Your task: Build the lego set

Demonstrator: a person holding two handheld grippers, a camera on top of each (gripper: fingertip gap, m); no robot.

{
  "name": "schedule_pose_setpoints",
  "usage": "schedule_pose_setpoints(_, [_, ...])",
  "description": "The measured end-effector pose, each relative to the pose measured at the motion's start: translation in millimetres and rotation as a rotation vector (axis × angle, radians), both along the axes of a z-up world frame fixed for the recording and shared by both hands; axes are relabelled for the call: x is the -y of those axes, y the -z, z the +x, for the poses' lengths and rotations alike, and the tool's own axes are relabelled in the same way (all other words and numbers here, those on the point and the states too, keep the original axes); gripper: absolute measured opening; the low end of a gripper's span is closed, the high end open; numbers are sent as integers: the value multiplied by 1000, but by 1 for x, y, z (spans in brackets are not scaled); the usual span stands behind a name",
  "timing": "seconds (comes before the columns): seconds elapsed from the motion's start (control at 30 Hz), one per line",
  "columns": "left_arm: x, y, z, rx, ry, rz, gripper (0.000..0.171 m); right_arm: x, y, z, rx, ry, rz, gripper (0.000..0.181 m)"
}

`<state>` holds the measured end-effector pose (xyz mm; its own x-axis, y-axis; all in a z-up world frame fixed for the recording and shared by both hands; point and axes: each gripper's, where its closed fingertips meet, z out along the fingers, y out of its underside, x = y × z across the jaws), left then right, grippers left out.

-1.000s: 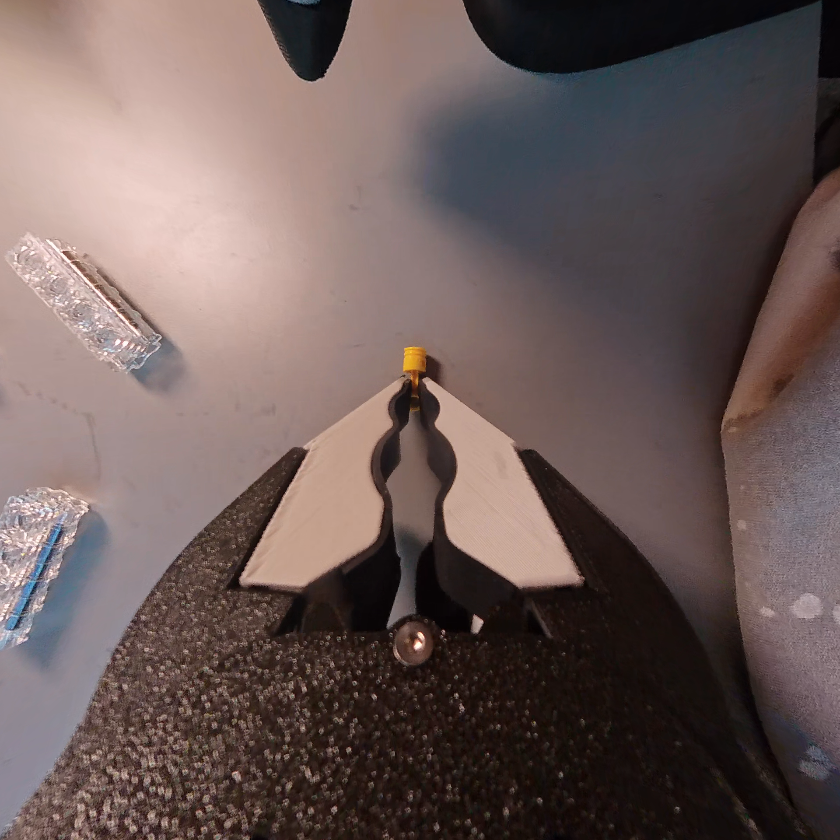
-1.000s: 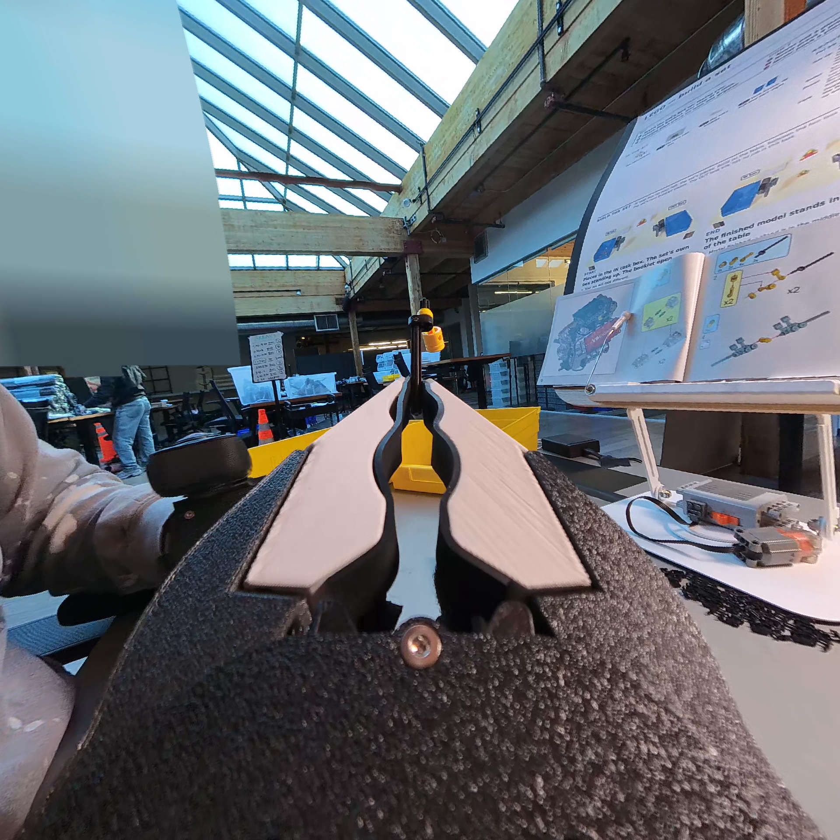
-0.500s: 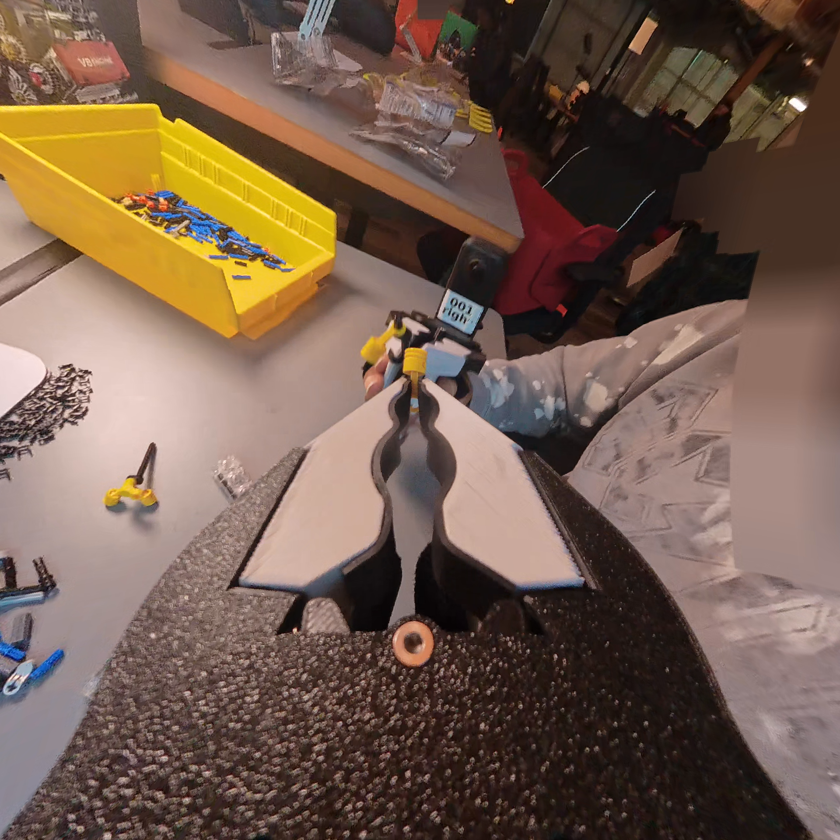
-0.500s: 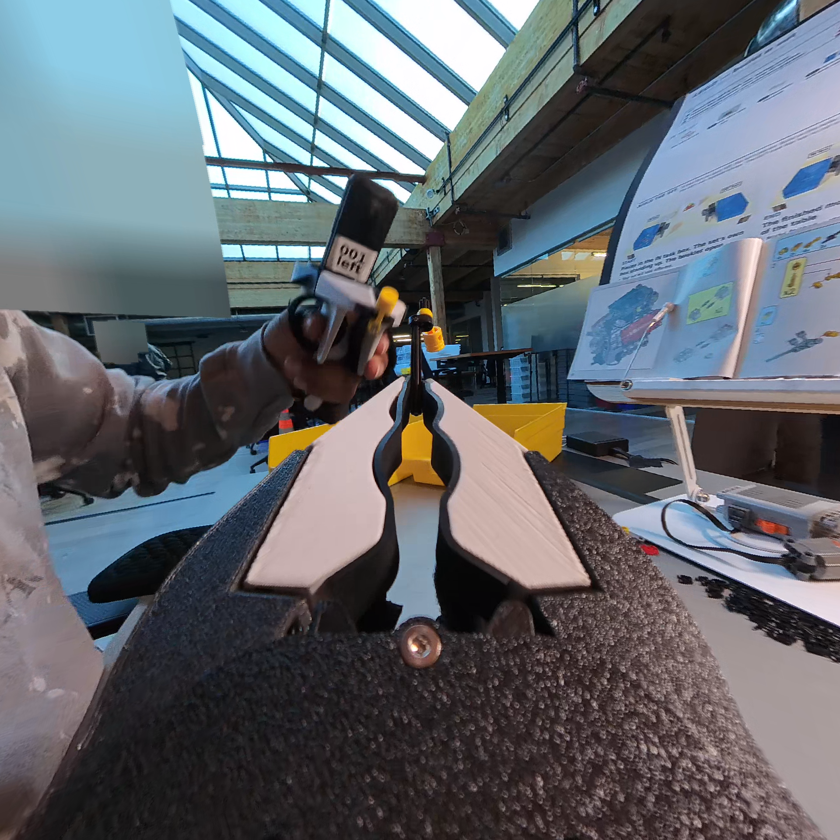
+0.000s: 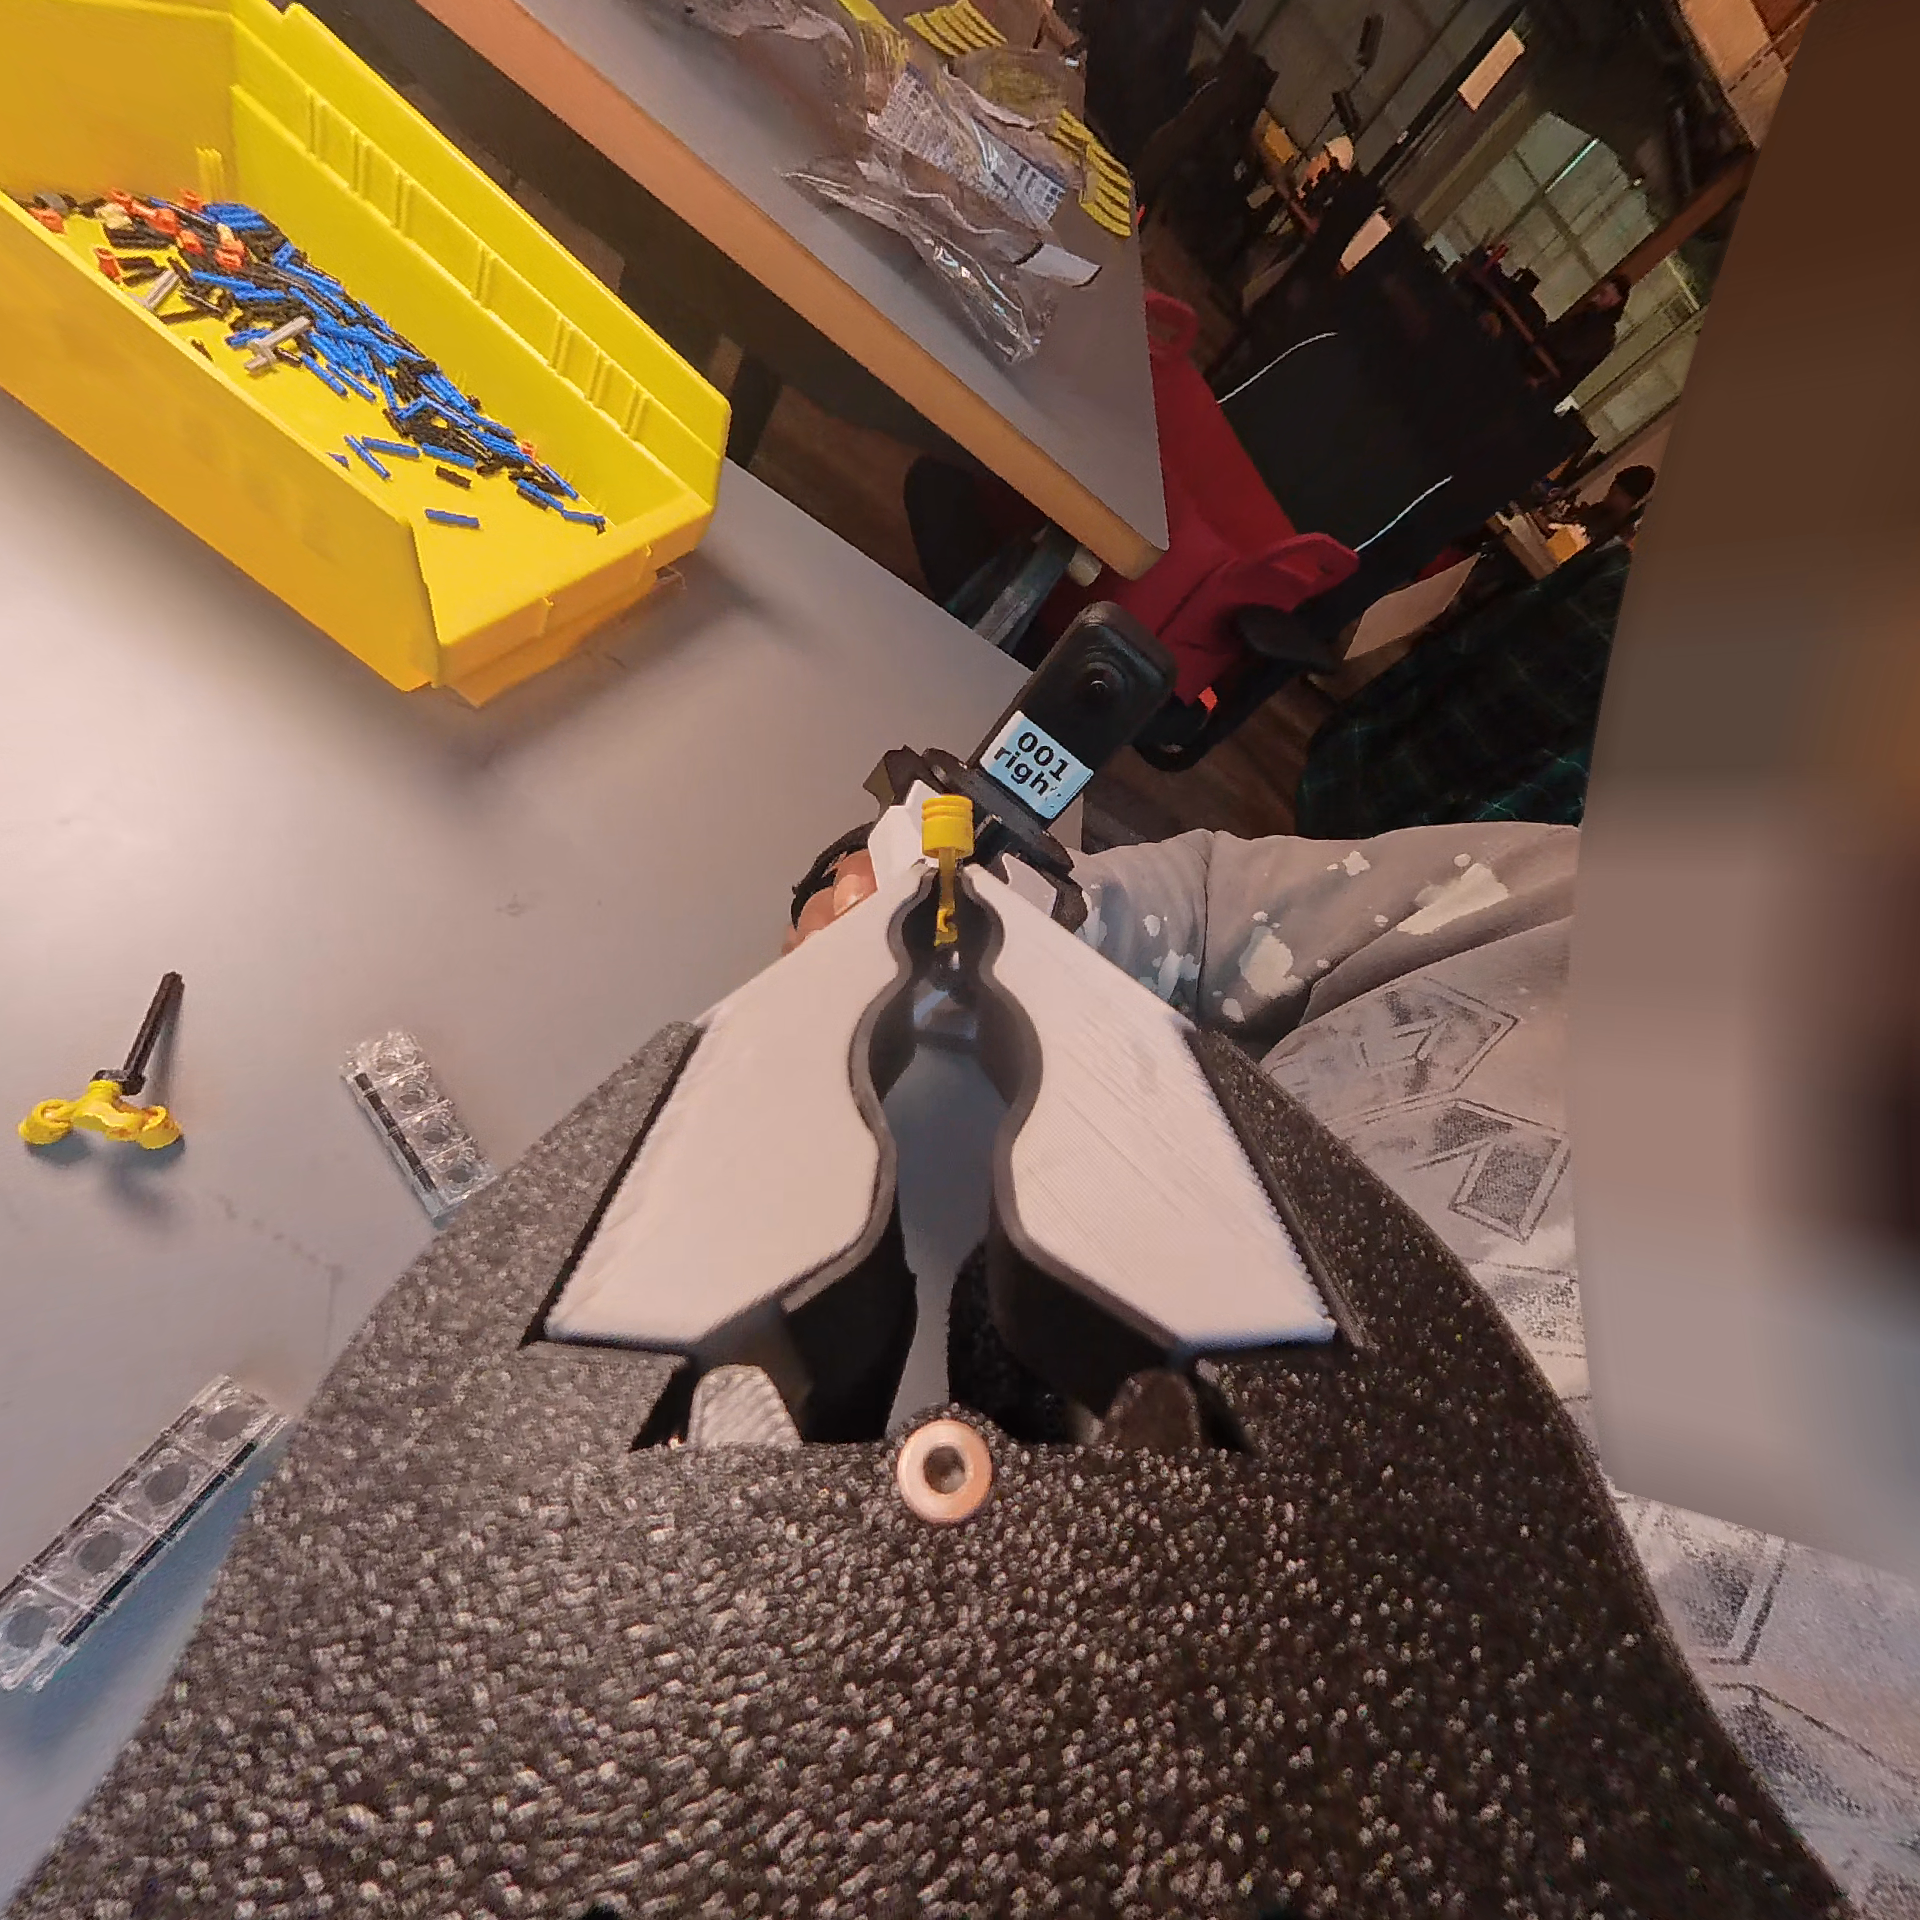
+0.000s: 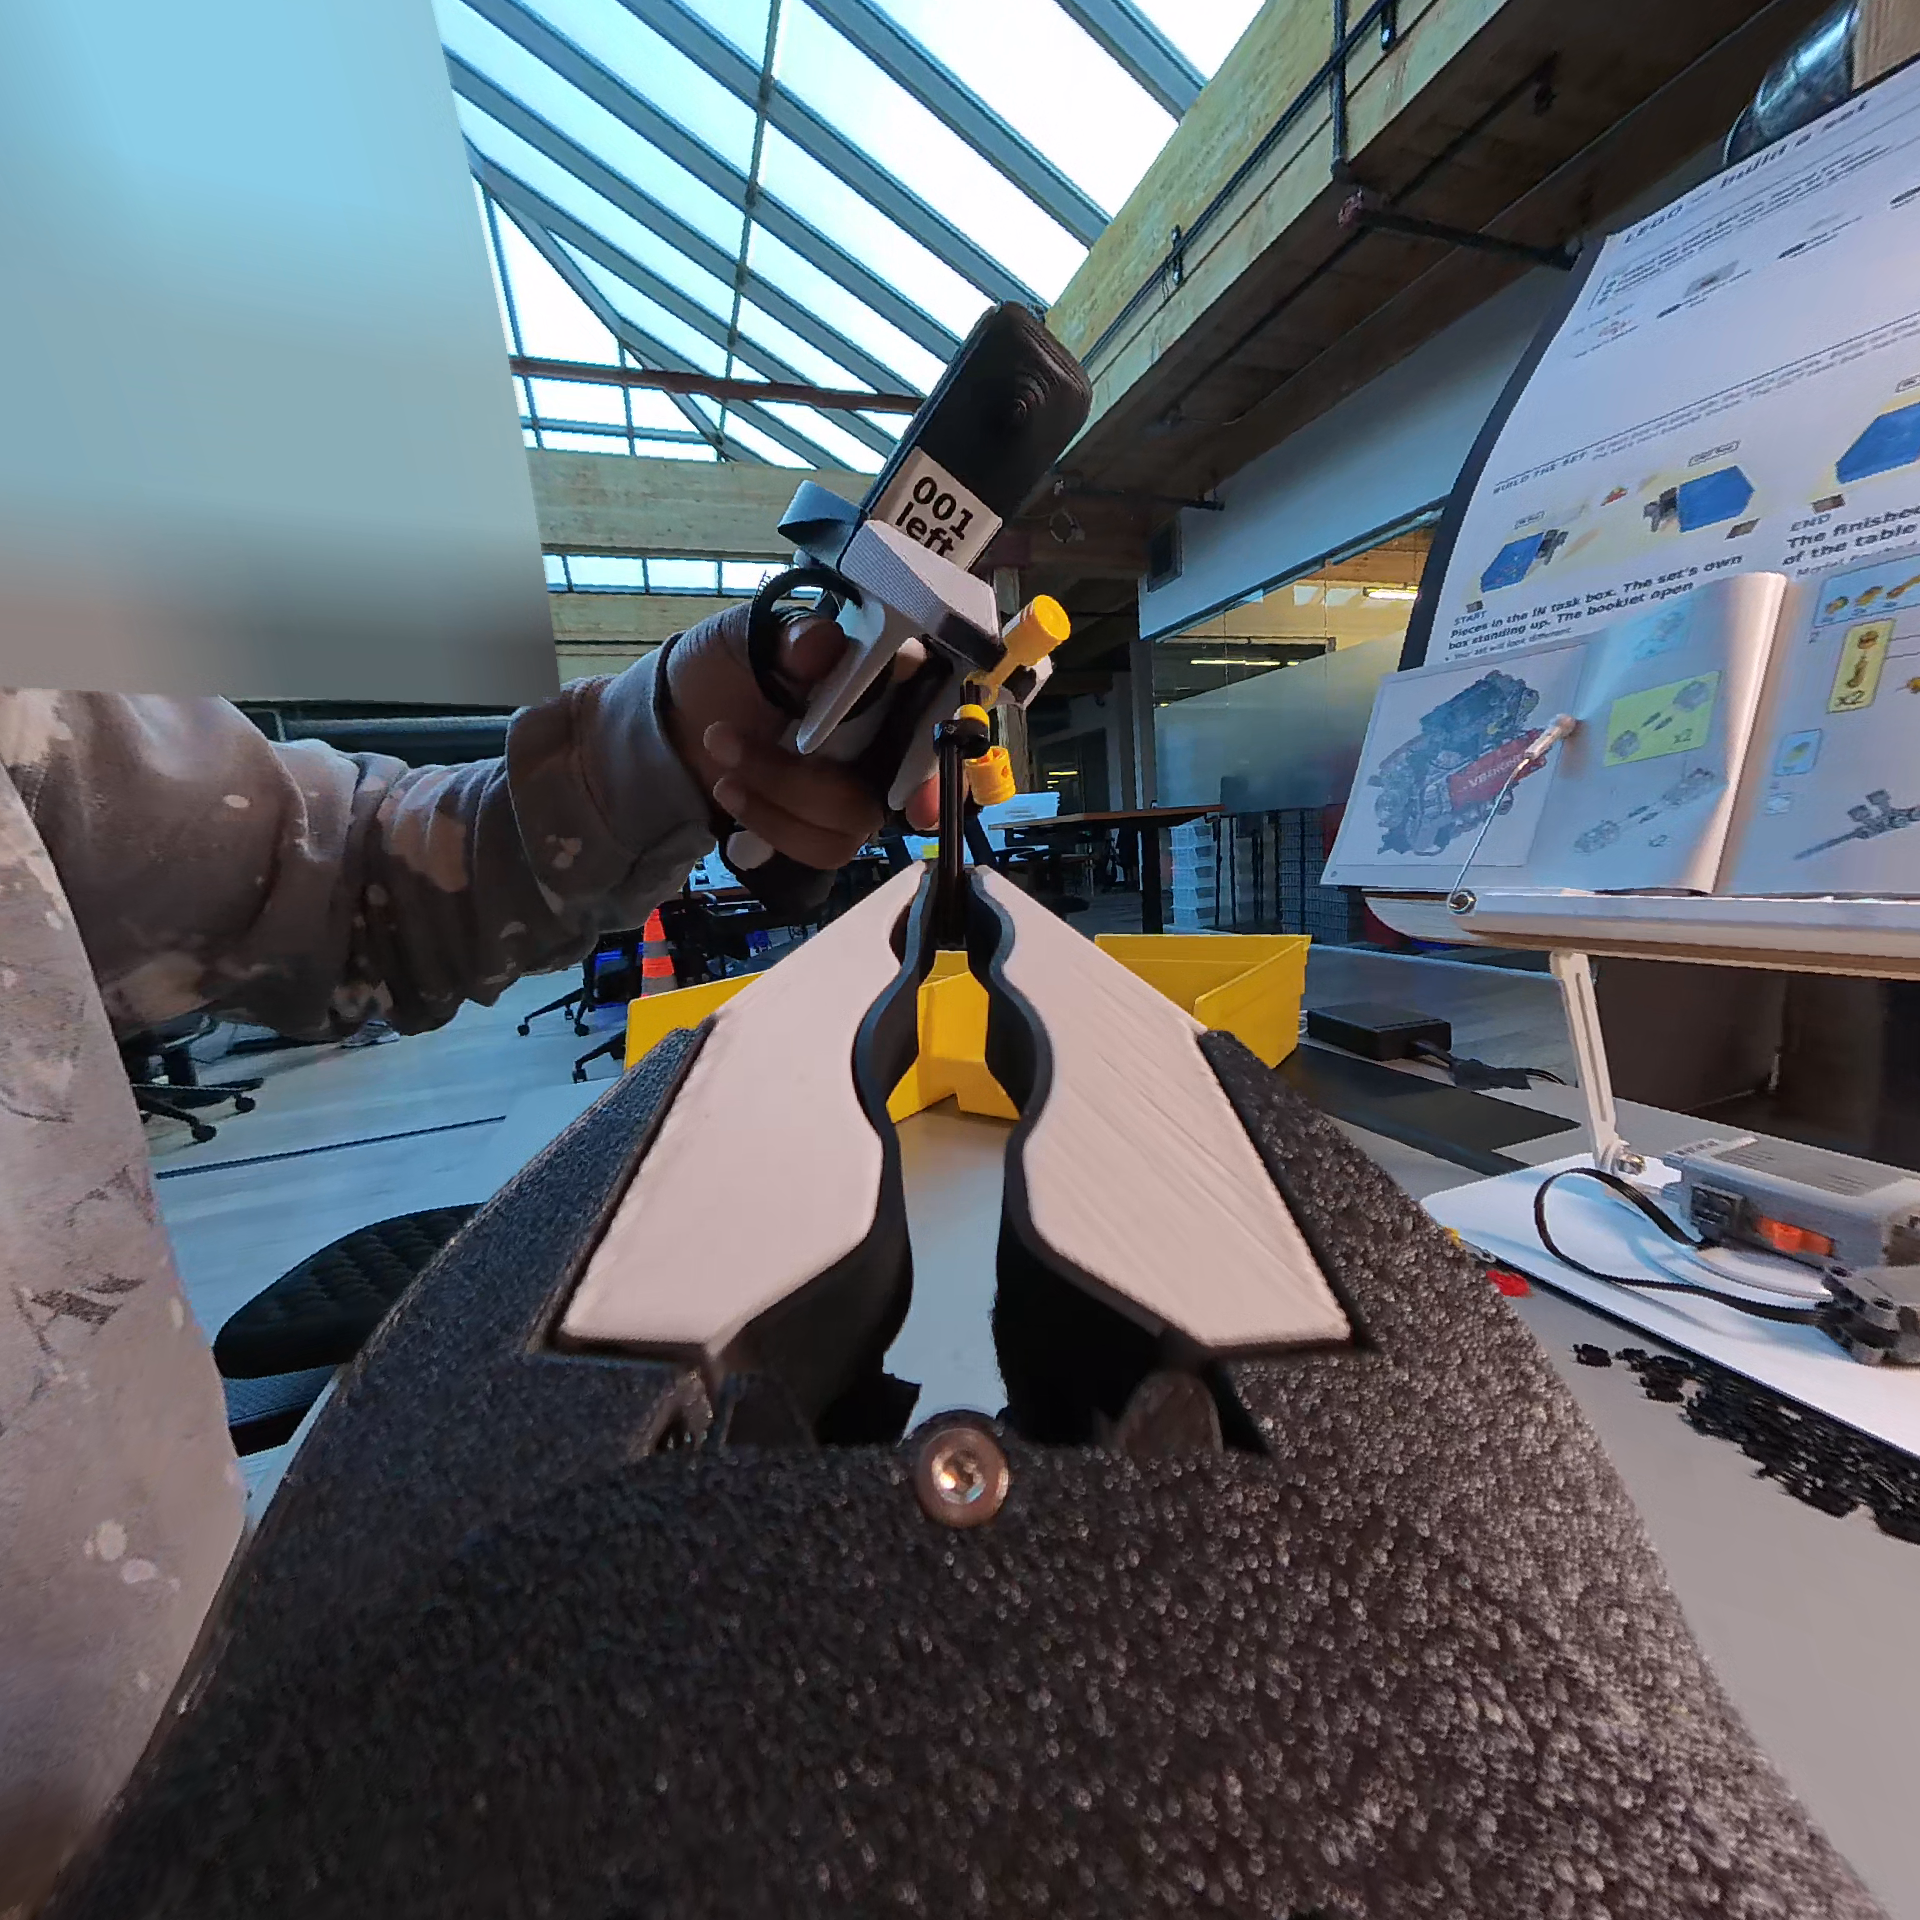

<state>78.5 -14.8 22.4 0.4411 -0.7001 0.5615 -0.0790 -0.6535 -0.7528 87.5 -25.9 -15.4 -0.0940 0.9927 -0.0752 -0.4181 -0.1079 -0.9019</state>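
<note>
My left gripper (image 5: 943, 883) is shut on a small yellow piston piece (image 5: 948, 826) whose ribbed head sticks out past the tips. My right gripper (image 6: 948, 883) is shut on a black axle (image 6: 948, 821) that stands upright and carries yellow connectors (image 6: 987, 774) at its top. Both are held in the air, tips facing each other. In the right wrist view the left gripper (image 6: 914, 592) holds the yellow piston (image 6: 1029, 634) right at the axle's top; I cannot tell if they touch. In the left wrist view the right gripper's camera (image 5: 1101, 686) shows just beyond my tips.
A yellow bin (image 5: 436, 582) of small blue and black pieces stands on the grey table (image 5: 520, 883). Another black axle with yellow parts (image 5: 104, 1101) and two clear plastic strips (image 5: 416, 1132) lie to the left. An open booklet on a stand (image 6: 1558, 748), a grey battery box (image 6: 1808, 1205) and loose black pieces are to the right. Spacing between my two grippers at the tips: around 5 cm.
My left gripper has lifted from the table with the yellow piston and swung up close to the right gripper's axle. The right gripper has tilted slightly, still holding the axle.
</note>
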Motion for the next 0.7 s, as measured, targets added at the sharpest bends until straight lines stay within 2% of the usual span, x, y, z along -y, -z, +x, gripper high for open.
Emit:
schedule_pose_setpoints(0.57, [3, 3, 5, -87, 24, 21, 3, 1, 4, -3, 33, 5, 12, 4])
schedule_pose_setpoints(0.7, [5, 2, 8, -139, 60, 84, 3, 3, 3, -3, 24, -32, -13, 4])
